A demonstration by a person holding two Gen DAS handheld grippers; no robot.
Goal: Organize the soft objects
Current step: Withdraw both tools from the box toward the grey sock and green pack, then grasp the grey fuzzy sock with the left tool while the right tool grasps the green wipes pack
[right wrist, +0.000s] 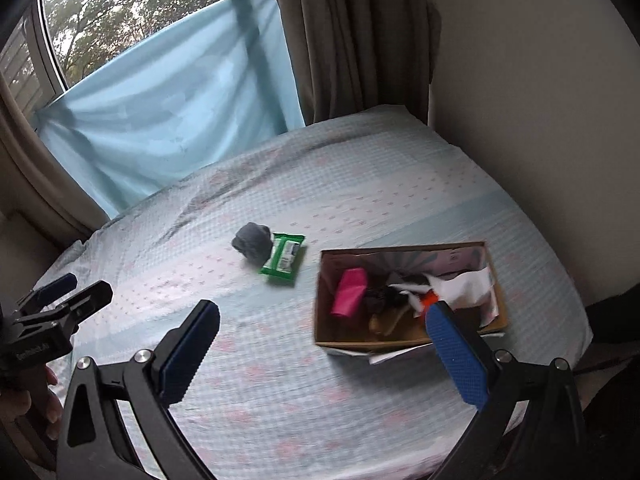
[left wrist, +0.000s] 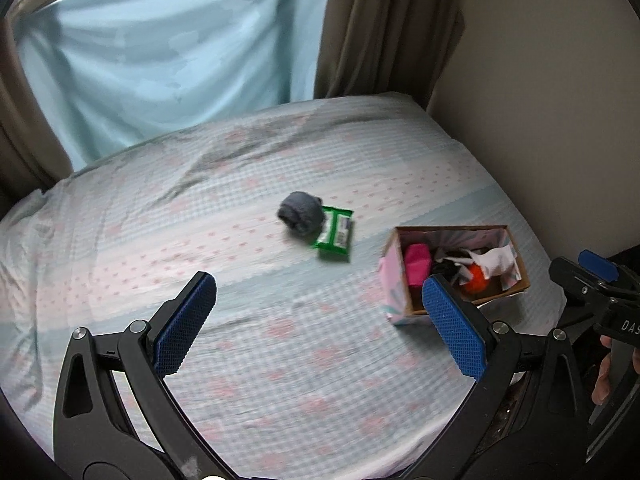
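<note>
On the far left, a light blue cloth [right wrist: 168, 112] hangs across the window, with brown curtains [right wrist: 352, 36] beside it. Below them lies the bed [left wrist: 280, 360], covered in a pale checked sheet with pink marks.

The left gripper [left wrist: 318, 304] hovers above the near part of the bed, its blue-padded fingers [left wrist: 186, 322] spread wide with nothing between them. In the right wrist view it shows at the left edge [right wrist: 66, 292], with part of the person's hand under it.

Near the middle of the bed sits a dark grey rolled sock [left wrist: 301, 213], touching a green packet [left wrist: 335, 233] that lies flat just to its right.

Further right, well apart from those two, stands an open cardboard box [right wrist: 404, 340] with pink and blue printed sides. Inside it are a pink item [right wrist: 349, 292], dark fabric [right wrist: 380, 296], white cloth [right wrist: 464, 286] and something orange [left wrist: 476, 282], all jumbled together.

The right gripper [right wrist: 322, 330] hangs over the near edge of the bed, its fingers [right wrist: 456, 354] also wide apart and holding nothing; its right finger overlaps the box's front corner in its own view. From the left wrist camera it appears at the right edge [left wrist: 596, 276].
</note>
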